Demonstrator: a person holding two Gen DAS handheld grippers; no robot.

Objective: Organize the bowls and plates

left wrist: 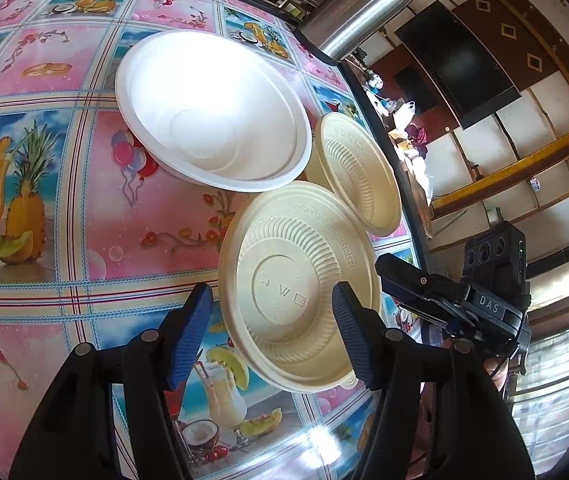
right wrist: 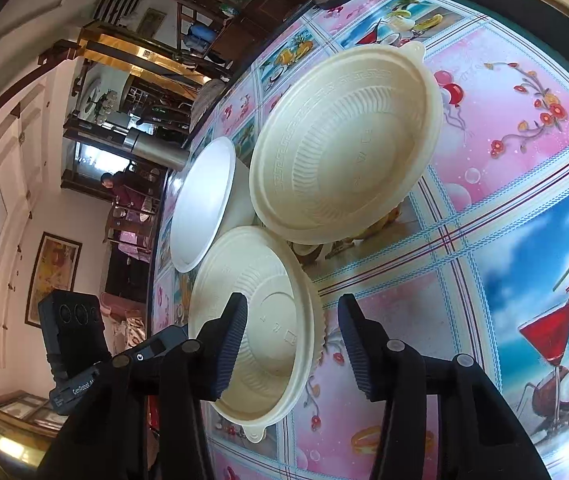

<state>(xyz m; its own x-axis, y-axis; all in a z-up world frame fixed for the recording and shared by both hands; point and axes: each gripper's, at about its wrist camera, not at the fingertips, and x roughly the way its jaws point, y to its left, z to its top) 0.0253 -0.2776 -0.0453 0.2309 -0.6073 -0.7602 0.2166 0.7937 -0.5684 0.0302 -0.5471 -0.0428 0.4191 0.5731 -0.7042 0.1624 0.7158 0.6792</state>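
The worktop (left wrist: 84, 208) carries a glossy cloth printed with fruit, drinks and balloons, and three dishes sit close together on it. A white foam bowl (left wrist: 212, 108) stands farthest from the left gripper; beside it is a cream ribbed bowl (left wrist: 358, 172), and nearer the cameras a second cream bowl (left wrist: 296, 292) of the same pattern, stamped at its base. In the left wrist view the left gripper (left wrist: 272, 332) has its blue-padded fingers apart, one on each side of the near cream bowl — the right-hand pad lies over the bowl's inner wall, the left-hand pad stands just outside the rim, and a firm clamp cannot be confirmed. In the right wrist view the right gripper (right wrist: 290, 344) also stands apart: its left finger sits inside the near cream bowl (right wrist: 260, 320) and its right finger is over bare cloth outside the rim, clear of it. The far cream bowl (right wrist: 344, 148) overlaps the near one's edge in this view, with the white bowl (right wrist: 204, 200) behind to the left. A steel flask (left wrist: 358, 8) stands at the worktop's far edge. The left gripper's body (right wrist: 72, 344) shows at lower left of the right view.
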